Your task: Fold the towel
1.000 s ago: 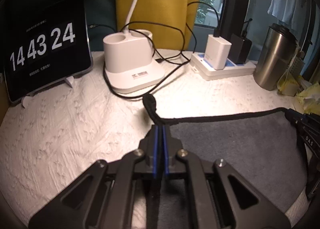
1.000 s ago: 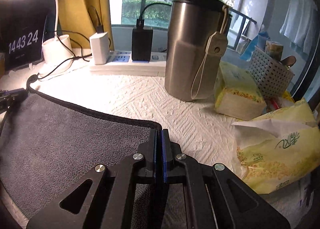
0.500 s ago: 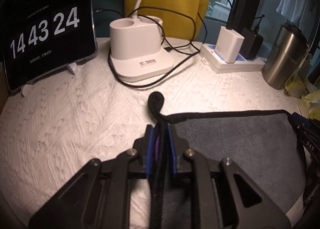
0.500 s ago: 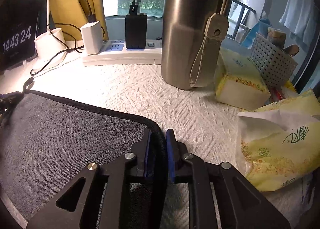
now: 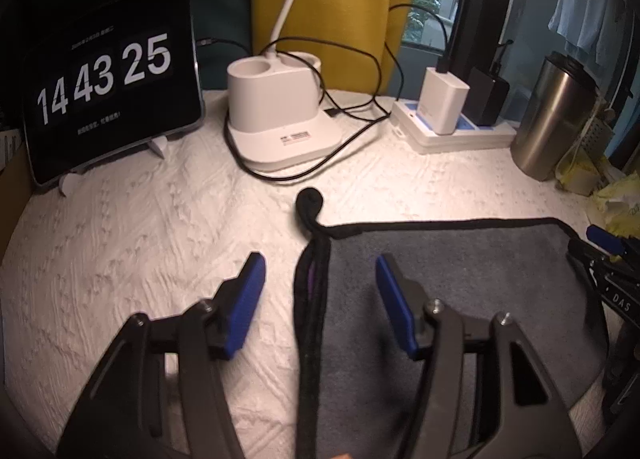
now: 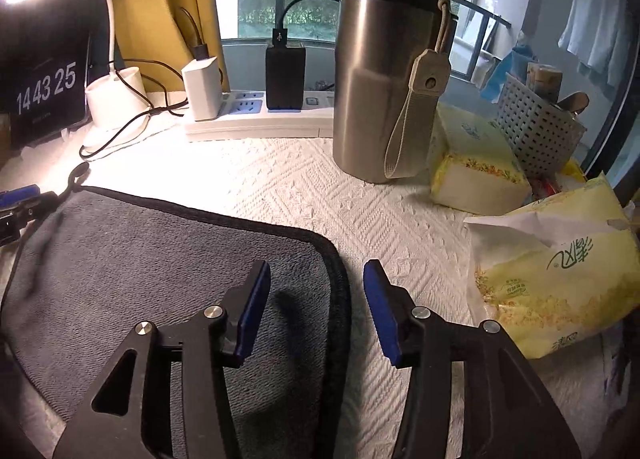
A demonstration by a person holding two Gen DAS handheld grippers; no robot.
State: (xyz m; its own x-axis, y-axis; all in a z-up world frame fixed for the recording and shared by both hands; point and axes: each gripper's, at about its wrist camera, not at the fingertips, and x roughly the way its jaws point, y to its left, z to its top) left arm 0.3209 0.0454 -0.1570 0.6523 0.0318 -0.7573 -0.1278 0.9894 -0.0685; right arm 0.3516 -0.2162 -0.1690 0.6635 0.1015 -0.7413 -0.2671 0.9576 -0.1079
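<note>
- Left wrist view: I have the left hand-held gripper (image 5: 320,279) with its blue pads spread wide apart, holding nothing; the left edge of the dark grey towel with black stitched trim (image 5: 460,279) runs up between the two pads, and its black hanging loop (image 5: 308,201) lies just ahead of them.
- Right wrist view: the right hand-held gripper (image 6: 316,299) is likewise parted and empty, straddling the towel's right edge and rounded far corner.
- The towel (image 6: 160,259) lies flat on the white textured cloth covering the table (image 6: 320,187), apparently doubled over, since I see stacked edges on the left side.
- My judgement: one fold looks laid down, and the step in hand is letting go cleanly before the next fold.
- To do that well I would lift both grippers straight up and back, keeping the pads clear of the trim so the layers stay aligned.
- For a further fold, I would pinch both layers together at matching corners.
- Ahead of the right gripper stands a tall stainless steel flask (image 6: 384,79); ahead of the left, a black cable (image 5: 280,175) trails near the loop. I would stay low and short of both.
</note>
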